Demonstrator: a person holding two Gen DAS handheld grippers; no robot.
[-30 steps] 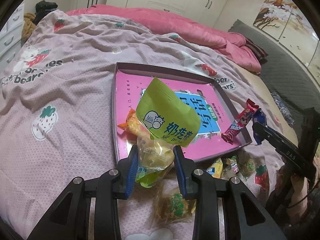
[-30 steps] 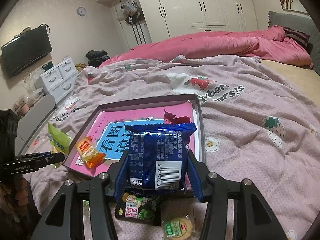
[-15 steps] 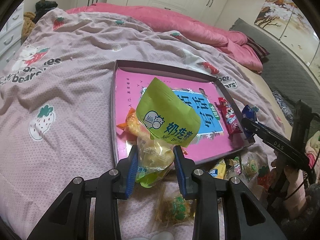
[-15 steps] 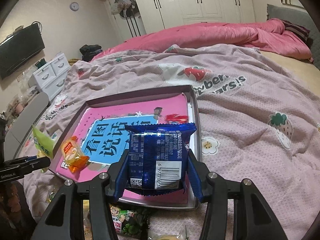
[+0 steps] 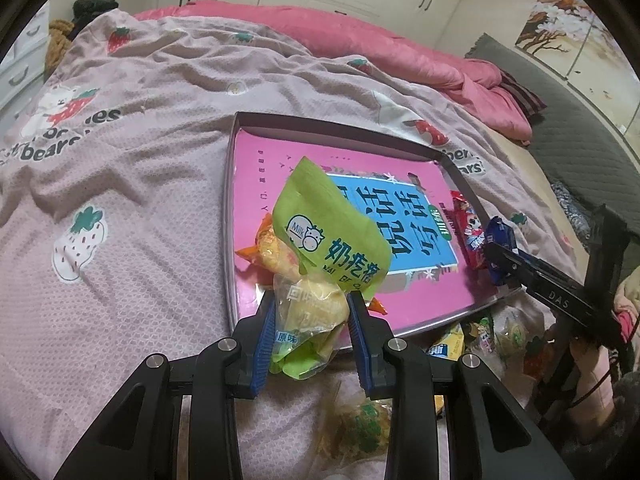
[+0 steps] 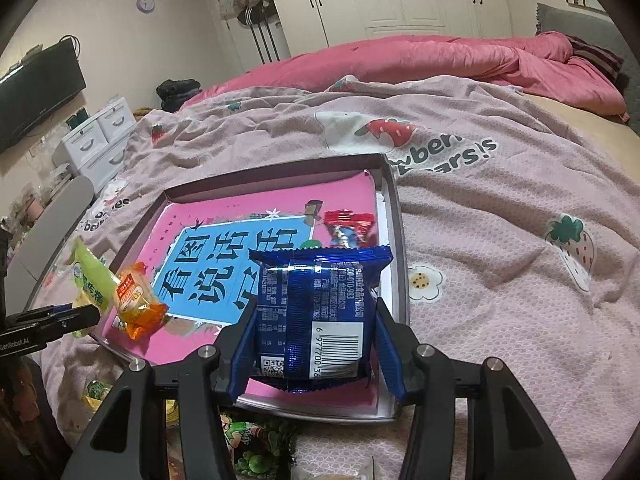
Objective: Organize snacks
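Observation:
A shallow tray (image 5: 230, 216) (image 6: 400, 264) with a pink and blue printed bottom lies on the bed. My left gripper (image 5: 312, 312) is shut on a green milk-snack packet (image 5: 328, 232), held above the tray's near left corner. My right gripper (image 6: 316, 332) is shut on a blue foil packet (image 6: 320, 304), held over the tray's near right part. In the tray lie an orange packet (image 6: 136, 300) (image 5: 268, 246) and a red packet (image 6: 348, 226) (image 5: 468, 228). The right gripper's arm (image 5: 544, 284) and the blue packet (image 5: 500, 240) show at the right of the left wrist view.
Several loose snack packets (image 5: 492, 328) (image 6: 256, 440) lie on the bedspread in front of the tray's near edge. A pink quilt (image 6: 440, 56) is heaped at the far side of the bed. White drawers (image 6: 100, 136) and a TV stand to the left.
The right gripper has come forward and down with the blue packet, from before the tray's near edge to over the tray. The red packet now lies in the tray. The left gripper has stayed put.

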